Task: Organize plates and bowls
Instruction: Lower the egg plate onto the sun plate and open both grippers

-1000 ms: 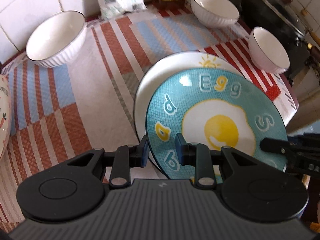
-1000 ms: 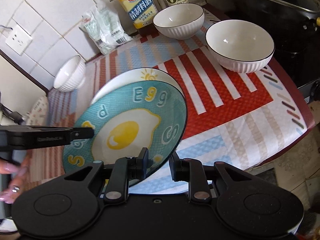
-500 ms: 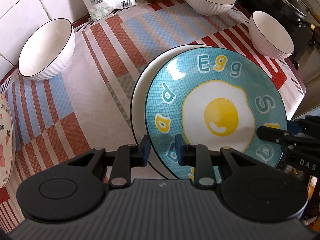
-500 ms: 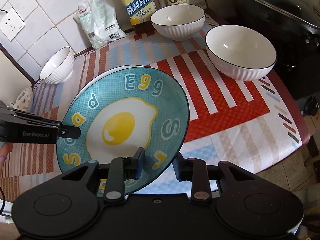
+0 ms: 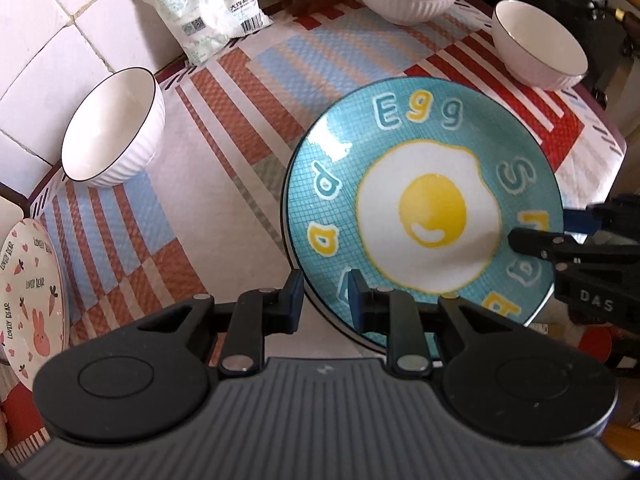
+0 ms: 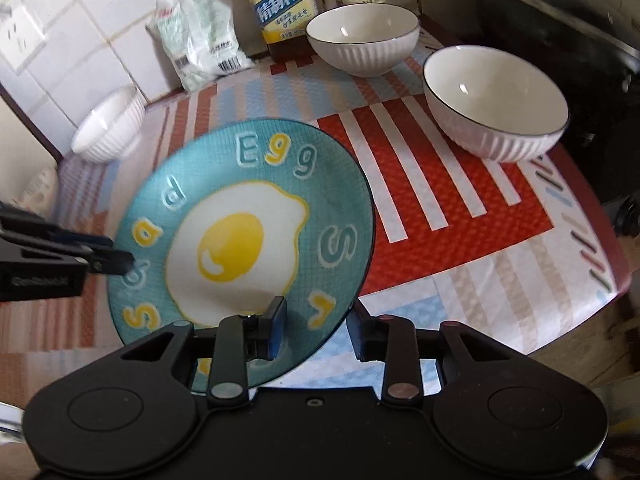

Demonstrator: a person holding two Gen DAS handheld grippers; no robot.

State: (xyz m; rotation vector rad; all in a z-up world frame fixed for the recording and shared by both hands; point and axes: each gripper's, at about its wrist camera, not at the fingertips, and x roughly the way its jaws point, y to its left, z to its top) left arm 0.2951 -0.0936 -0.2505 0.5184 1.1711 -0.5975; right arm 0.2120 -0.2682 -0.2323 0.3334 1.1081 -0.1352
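Note:
A blue plate point(image 5: 420, 208) with a fried-egg picture lies nearly flat over a white plate point(image 5: 332, 320), of which only a thin rim shows. My left gripper point(image 5: 325, 304) is shut on the blue plate's near-left rim. My right gripper point(image 6: 318, 330) straddles the plate's near-right rim. Its jaws are opening, one finger over the plate and the other clear of the edge. Three white ribbed bowls stand on the striped mat: one by the wall point(image 5: 112, 128), one at the back point(image 6: 364, 36), one at the right point(image 6: 496, 100).
A cartoon bear plate point(image 5: 32, 292) lies at the far left. A bag point(image 5: 204, 8) and two bottles point(image 6: 286, 4) stand against the tiled wall. A black lidded pot point(image 6: 580, 28) sits at the right. The table edge point(image 6: 600, 304) drops off at the right.
The blue plate has come down and levelled over the white plate, now almost covering it. The right gripper's jaws have spread apart; the left still holds the rim.

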